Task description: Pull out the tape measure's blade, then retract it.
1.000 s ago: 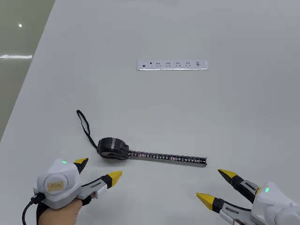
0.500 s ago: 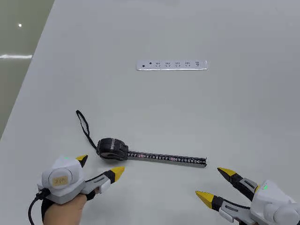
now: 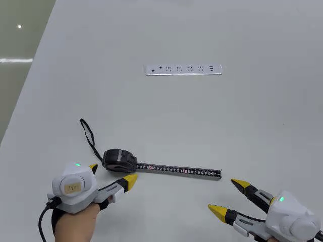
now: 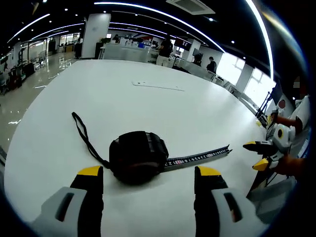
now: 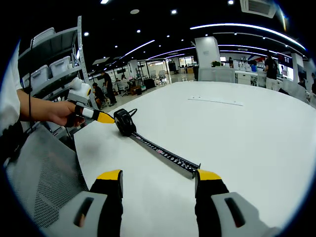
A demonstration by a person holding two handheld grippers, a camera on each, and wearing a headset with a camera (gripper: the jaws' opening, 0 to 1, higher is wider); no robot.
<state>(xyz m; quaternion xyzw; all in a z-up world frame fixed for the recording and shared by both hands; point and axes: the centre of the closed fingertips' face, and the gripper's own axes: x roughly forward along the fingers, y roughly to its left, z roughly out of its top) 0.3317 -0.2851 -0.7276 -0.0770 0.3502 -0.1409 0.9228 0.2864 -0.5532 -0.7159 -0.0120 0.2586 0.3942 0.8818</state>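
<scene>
I am holding both tools released: my left gripper (image 3: 112,172) should straddle the black round tape-measure case (image 3: 120,160) squarely, with my right gripper (image 3: 226,195) guiding the dark marked blade (image 3: 179,170) at its right tip.

White pwr strip (image 3: 182,69) flat on white table (image 3: 262,126), far side; shelving (image 5: 49,47) w/ bins (image 5: 63,65) in bkgd

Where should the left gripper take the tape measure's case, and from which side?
On the case body, from the near side, where the left gripper points: its open jaws stand wider than the case. The strap trails far-left and the blade exits right, so probably close just behind the blade mouth, leaving it free.
</scene>
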